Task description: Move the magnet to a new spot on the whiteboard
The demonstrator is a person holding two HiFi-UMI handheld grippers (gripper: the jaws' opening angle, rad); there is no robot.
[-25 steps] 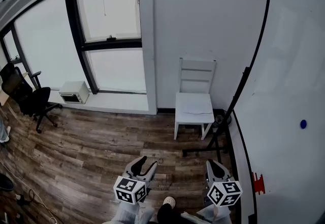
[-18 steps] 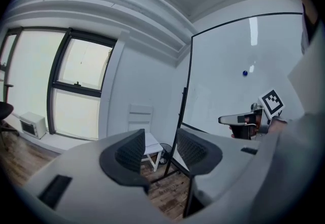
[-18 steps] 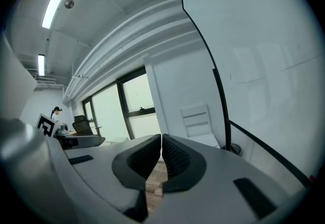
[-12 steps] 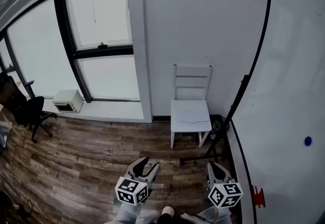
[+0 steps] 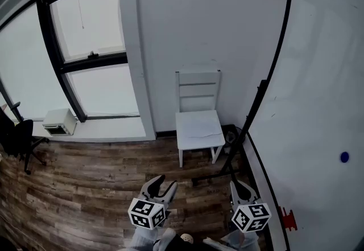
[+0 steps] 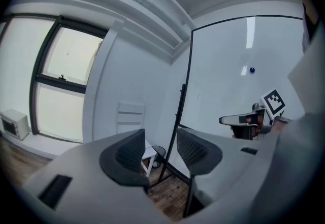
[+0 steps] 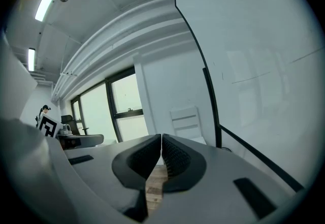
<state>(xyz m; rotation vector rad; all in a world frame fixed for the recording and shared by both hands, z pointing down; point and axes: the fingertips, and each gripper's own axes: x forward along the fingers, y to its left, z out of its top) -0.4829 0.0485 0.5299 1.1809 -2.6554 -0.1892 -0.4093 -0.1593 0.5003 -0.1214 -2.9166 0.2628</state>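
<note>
1. Chair (image 5: 197,122) and window have slid toward the left of the frame since a second ago, and the magnet (image 5: 344,157) sits slightly lower at the right edge.
2. Left gripper (image 5: 165,182): jaws well apart, nothing between them. Right gripper (image 5: 239,186): jaws together, empty. Both are at bottom centre, well apart from the magnet.
3. Magnet is on the whiteboard (image 5: 318,73), right edge, just below mid-height.
4. Risk: arriving with the right jaws closed would shove the magnet along the board or knock it off. An off-centre pinch on so small a target may slip.
5. Magnet reads as a round blue dot with no long axis; flat face presumably points out from the board.
</note>
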